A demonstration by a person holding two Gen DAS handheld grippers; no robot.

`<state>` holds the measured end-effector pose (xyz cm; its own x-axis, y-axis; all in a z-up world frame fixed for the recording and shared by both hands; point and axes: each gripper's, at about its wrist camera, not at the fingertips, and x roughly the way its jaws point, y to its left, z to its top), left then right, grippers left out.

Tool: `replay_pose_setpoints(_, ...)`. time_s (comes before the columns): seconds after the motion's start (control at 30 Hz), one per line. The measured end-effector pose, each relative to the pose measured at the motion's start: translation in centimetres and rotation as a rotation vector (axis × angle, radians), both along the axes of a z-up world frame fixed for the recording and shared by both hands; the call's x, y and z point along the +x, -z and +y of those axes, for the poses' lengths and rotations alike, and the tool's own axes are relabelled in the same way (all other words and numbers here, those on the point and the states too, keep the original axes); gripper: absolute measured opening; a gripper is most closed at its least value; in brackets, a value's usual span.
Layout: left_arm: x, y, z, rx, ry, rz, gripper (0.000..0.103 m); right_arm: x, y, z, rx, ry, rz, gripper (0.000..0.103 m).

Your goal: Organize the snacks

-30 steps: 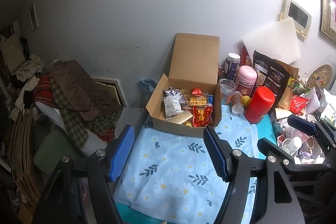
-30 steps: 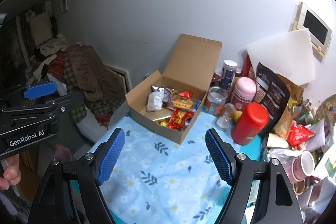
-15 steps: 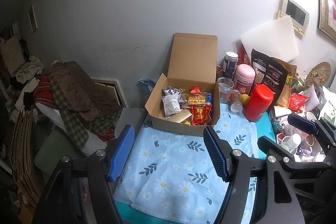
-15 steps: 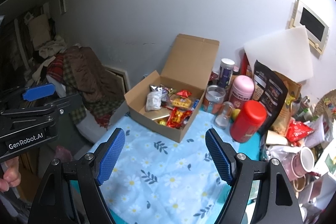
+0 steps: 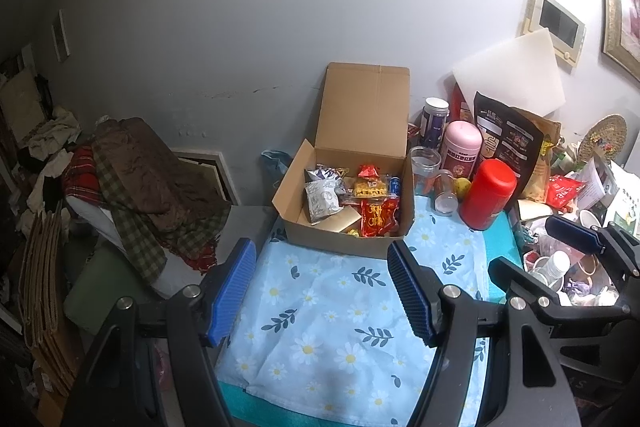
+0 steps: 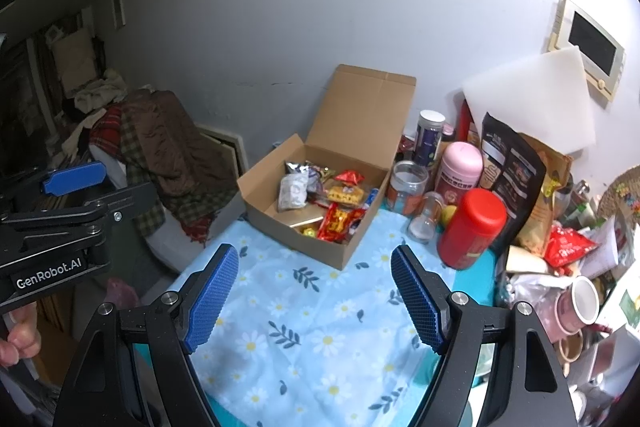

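Both grippers — left gripper (image 5: 322,287) and right gripper (image 6: 314,293) — are hovering with jaws apart, gripping nothing. Snacks (image 5: 352,199) are lying inside the cardboard box (image 5: 344,243).

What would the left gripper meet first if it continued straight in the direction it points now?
Probably the floral cloth just before the cardboard box. The open left gripper points downward over bare cloth, with nothing between its fingers. Depth is unclear, so it might instead reach the box's front wall.
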<state>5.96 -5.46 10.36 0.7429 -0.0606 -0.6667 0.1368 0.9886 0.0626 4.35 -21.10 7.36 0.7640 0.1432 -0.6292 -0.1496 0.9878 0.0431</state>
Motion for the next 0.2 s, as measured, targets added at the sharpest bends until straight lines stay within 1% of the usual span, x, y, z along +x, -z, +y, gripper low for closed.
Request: replay_pose_setpoints(0.2, -0.14, 0.06, -0.15, -0.003, 0.021, 0.006, 0.068, -0.27, 0.15, -0.09, 0.0, 0.008, 0.005, 0.08)
